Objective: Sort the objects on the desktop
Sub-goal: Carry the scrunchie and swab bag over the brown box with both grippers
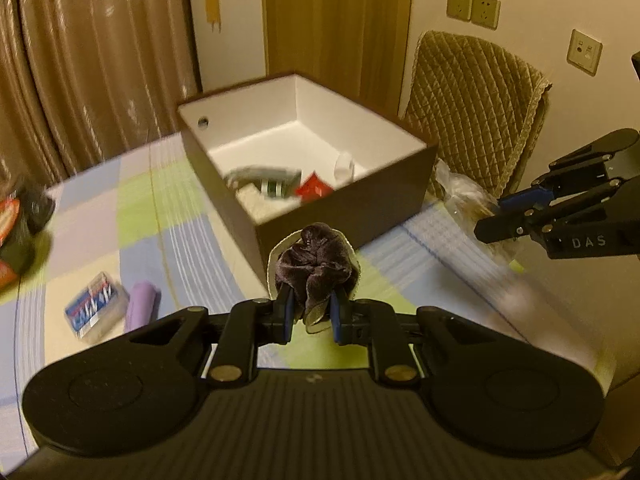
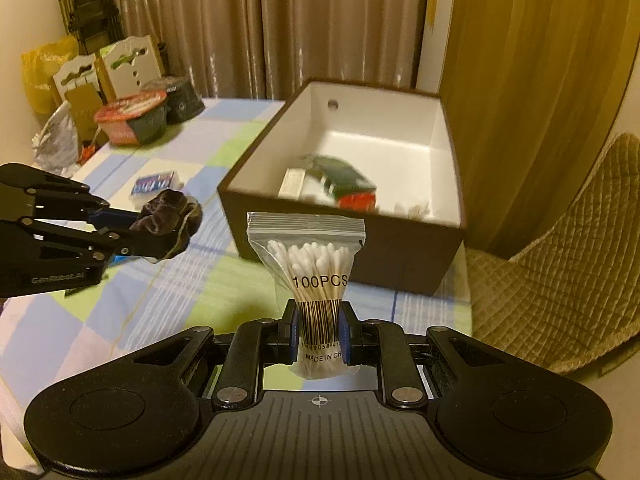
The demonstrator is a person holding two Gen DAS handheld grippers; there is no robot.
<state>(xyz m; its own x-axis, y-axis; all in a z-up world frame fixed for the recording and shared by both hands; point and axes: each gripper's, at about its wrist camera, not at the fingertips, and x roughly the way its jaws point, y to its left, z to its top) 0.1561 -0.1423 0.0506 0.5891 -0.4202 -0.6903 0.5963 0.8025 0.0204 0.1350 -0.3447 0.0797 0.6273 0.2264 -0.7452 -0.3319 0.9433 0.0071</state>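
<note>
My left gripper (image 1: 312,314) is shut on a dark purple velvet scrunchie (image 1: 316,264), held above the checked tablecloth just short of the brown box's near wall (image 1: 348,216). My right gripper (image 2: 320,336) is shut on a clear zip bag of cotton swabs (image 2: 310,258) marked 100PCS, held upright in front of the same box (image 2: 400,256). The box is white inside and holds a green packet (image 2: 340,176), a red item (image 2: 358,200) and some white pieces. In the right wrist view the left gripper (image 2: 148,230) with the scrunchie (image 2: 168,208) sits to the left.
A small blue-labelled case (image 1: 94,310) and a purple roll (image 1: 142,306) lie on the cloth at left. Two instant-noodle bowls (image 2: 134,120) stand at the table's far left. A chair with a quilted cover (image 1: 480,96) stands beside the box. Curtains hang behind.
</note>
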